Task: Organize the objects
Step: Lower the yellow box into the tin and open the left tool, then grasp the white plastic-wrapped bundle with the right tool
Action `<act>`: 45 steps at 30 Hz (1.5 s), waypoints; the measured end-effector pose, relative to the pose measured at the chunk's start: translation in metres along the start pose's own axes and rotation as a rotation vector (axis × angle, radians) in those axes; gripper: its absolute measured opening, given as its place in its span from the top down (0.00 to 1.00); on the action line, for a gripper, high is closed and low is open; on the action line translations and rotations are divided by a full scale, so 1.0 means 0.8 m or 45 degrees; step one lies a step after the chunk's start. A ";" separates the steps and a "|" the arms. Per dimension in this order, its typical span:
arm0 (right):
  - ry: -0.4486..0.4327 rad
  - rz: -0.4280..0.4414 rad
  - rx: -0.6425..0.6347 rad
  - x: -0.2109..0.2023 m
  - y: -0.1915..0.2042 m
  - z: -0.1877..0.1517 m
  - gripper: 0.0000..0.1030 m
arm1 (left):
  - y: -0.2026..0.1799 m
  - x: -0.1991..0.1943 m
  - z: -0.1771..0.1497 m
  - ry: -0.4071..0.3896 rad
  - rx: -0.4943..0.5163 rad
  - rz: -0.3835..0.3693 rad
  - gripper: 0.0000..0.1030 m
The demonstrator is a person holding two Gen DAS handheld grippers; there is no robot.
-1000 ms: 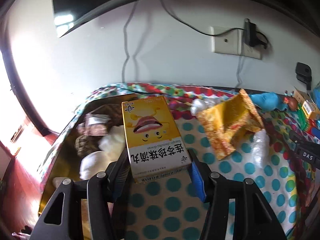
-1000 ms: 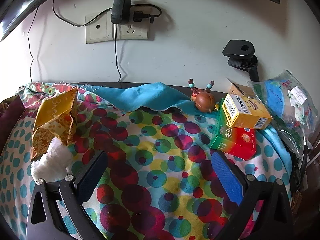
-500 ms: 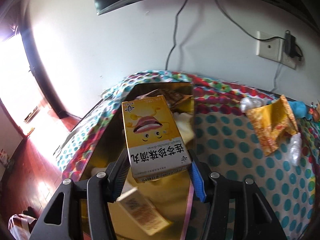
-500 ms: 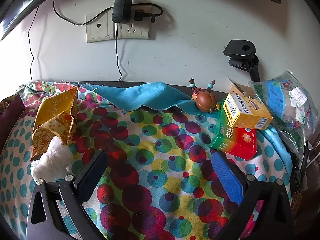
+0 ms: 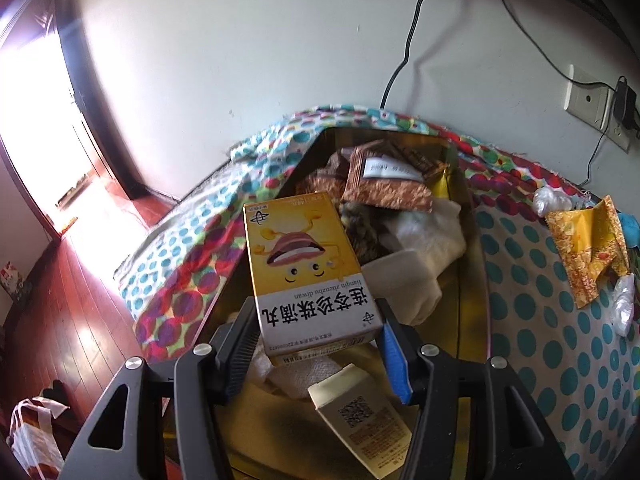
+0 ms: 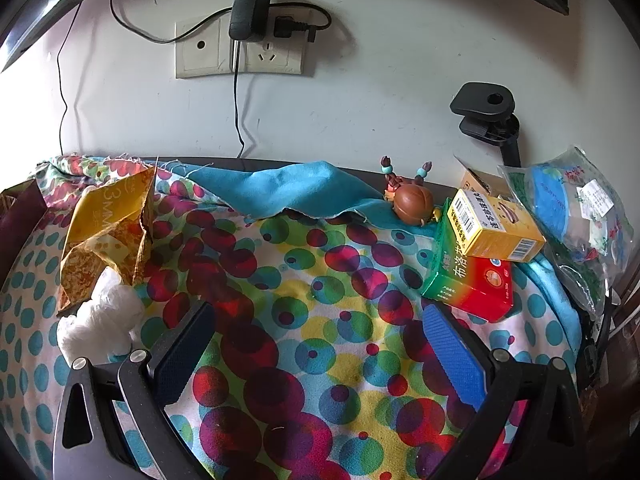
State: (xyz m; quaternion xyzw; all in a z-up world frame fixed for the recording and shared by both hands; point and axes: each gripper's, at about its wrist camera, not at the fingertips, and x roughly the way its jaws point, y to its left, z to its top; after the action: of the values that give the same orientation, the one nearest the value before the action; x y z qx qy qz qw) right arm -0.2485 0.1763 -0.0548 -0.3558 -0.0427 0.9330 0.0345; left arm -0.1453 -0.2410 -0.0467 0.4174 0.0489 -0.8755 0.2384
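My left gripper is shut on a yellow medicine box with a cartoon face, held by its near end above a gold tin box. The tin holds brown foil packets, white cloths and a cream carton. My right gripper stands open over the spotted cloth with nothing between its fingers. Beyond it at the right, a second yellow box lies on a green and red box. A torn yellow wrapper and a white crumpled bag lie at the left.
A brown toy figure and a blue cloth sit near the wall. A clear bag of goods and a black clamp are at the far right. Cables hang from the wall sockets. The table's left edge drops to a red wooden floor.
The left gripper carried the yellow box leftward from over the spotted cloth to above the tin box, which now fills the view under it. The right gripper stayed still.
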 end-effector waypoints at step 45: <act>0.046 0.058 -0.249 -0.014 0.166 0.014 0.02 | 0.025 -0.137 -0.173 -0.316 0.061 -0.450 0.10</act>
State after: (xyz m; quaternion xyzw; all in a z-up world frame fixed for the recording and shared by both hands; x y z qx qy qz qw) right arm -0.2522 0.0428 -0.0527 -0.3752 -0.1249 0.9183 -0.0208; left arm 0.0209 -0.1782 -0.0510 0.2969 0.0707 -0.9493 0.0752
